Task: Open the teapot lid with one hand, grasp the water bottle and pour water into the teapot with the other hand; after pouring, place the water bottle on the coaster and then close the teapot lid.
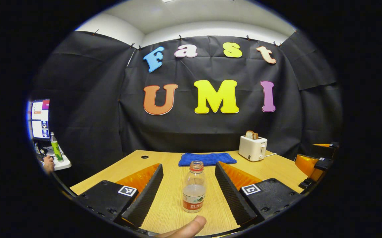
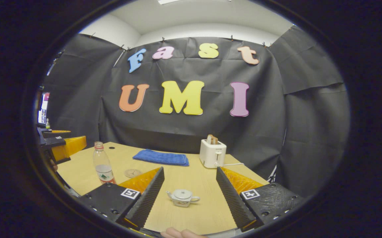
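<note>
The left tool [image 1: 188, 188] gapes open, the water bottle [image 1: 194, 191] standing uncapped between its fingers, untouched. The right tool [image 2: 190, 191] is open too, the lidded teapot [image 2: 182, 197] between its fingers on the worktop [image 2: 197, 181]

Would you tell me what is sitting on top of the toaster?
A slice of toast stands up out of the toaster; its lower part is hidden inside the slot.

The uncapped, part-filled water bottle [image 1: 194, 186] stood upright on the wooden table. The small white teapot [image 2: 182, 197], lid on, sat apart; the round coaster [image 2: 133, 173] lay near the bottle.
</note>
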Available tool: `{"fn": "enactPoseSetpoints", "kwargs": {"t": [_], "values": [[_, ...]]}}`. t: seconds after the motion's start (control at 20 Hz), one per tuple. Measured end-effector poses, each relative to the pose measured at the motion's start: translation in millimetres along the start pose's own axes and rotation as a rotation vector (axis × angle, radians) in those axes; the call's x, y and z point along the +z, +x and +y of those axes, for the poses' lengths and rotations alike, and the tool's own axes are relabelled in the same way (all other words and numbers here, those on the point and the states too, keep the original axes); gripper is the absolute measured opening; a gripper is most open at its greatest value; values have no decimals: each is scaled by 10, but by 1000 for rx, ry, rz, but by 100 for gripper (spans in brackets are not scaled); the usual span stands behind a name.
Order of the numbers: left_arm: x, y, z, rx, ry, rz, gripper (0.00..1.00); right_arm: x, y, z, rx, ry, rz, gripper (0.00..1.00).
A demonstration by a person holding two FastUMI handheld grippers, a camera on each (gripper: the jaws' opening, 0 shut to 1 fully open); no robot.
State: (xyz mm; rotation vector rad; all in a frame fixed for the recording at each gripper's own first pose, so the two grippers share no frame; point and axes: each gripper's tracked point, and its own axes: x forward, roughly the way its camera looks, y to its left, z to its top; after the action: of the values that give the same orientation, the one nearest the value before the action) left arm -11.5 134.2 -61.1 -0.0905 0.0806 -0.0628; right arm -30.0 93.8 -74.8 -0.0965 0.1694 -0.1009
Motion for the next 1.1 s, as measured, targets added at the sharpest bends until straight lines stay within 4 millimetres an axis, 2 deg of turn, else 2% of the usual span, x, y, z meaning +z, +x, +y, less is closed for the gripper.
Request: {"fn": "enactPoseSetpoints", "kwargs": {"t": [0.25, 0.45, 0.6, 0.9, 1.1], "values": [[-116, -44, 47, 2, -14, 13, 98, -188, 52, -53, -11, -6, 37, 95], [-206, -25, -17, -12, -25, 31, 99, -343, 118, -127, -21, -13, 65, 95], [-330, 15, -2, 4, -14, 46, 99, -486, 229, -146, -19, 4, 84, 95], [-539, 119, -33, -5, -18, 52, 99, -906, 650, -40, 10, 31, 145, 96], [-666, 213, -44, -11, -22, 77, 99, -1099, 932, 63, 30, 62, 181, 95]]}}
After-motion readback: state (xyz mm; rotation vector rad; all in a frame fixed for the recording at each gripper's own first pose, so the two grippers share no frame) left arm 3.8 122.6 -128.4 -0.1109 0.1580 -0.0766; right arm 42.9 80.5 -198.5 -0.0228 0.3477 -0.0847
